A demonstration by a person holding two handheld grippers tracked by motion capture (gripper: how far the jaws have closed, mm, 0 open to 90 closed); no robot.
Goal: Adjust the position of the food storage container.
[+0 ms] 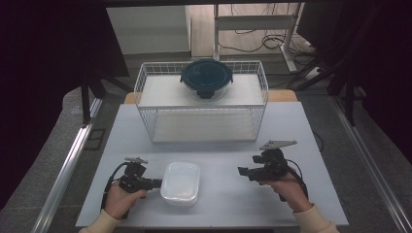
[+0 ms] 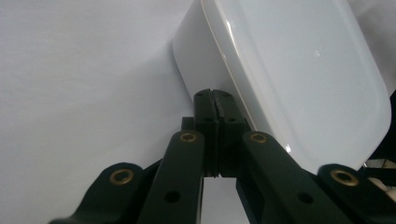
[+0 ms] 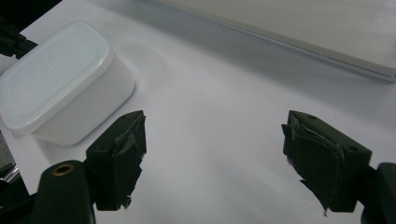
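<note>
Dim, dark-edged room around an evenly lit white desk (image 1: 291,204); soft shadows, slightly blurred close-ups, faint glare.

No readable text, label or number anywhere.

Bare table (image 1: 233,189) lies open between the white container (image 1: 180,182) and the right gripper (image 1: 241,171); the wire rack (image 1: 201,104) blocks the far side.
</note>
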